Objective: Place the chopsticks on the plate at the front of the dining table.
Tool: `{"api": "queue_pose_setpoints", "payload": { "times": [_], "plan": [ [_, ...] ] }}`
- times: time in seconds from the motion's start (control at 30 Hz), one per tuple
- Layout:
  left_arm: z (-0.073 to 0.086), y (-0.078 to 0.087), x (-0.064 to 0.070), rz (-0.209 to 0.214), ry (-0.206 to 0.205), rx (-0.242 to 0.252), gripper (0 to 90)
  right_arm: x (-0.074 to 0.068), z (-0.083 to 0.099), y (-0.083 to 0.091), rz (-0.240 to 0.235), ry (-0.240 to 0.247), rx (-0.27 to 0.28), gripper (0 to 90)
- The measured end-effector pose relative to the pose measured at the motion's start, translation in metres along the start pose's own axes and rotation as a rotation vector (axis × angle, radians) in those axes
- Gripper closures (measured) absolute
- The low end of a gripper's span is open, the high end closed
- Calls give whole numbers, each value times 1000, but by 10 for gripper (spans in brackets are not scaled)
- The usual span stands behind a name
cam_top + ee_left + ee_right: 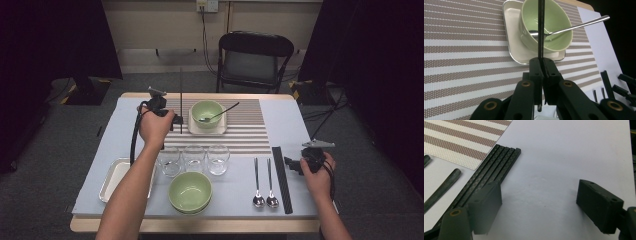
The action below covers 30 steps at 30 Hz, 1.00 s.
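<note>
- The left claw (541, 72) is clamped on a black chopstick (540, 30), which stands upright above the striped mat (461, 50), before the green bowl (549, 27).
- The right claw (539, 207) gapes wide beside the bench's remaining chopsticks (496, 165).

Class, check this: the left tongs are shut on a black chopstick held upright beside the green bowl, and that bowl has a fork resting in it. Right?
Not quite. The left tongs are shut on the upright chopstick, but the bowl holds a spoon, not a fork. The left gripper view shows its rounded head inside the bowl.
</note>
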<state>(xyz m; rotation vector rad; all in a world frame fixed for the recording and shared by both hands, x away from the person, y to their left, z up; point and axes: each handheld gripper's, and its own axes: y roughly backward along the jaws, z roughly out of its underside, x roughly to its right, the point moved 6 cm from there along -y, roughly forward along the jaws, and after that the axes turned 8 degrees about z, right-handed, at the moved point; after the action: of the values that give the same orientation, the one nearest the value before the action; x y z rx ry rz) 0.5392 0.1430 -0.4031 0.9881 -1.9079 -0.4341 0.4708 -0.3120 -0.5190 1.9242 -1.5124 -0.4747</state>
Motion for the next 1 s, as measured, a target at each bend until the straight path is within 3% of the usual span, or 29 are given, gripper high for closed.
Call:
{"api": "queue_pose_setpoints", "payload": {
  "times": [0.43, 0.6, 0.77, 1.0],
  "plan": [
    [-2, -13, -1, -1, 21, 2, 872, 0, 0, 0, 2, 0, -1, 195],
    [-3, -17, -1, -13, 6, -10, 872, 0, 0, 0, 1, 2, 1, 195],
    [-2, -27, 3, 2, 2, -27, 872, 0, 0, 0, 2, 0, -1, 195],
    [-1, -37, 2, -21, 5, -32, 872, 0, 0, 0, 1, 1, 0, 195]
  ]
}}
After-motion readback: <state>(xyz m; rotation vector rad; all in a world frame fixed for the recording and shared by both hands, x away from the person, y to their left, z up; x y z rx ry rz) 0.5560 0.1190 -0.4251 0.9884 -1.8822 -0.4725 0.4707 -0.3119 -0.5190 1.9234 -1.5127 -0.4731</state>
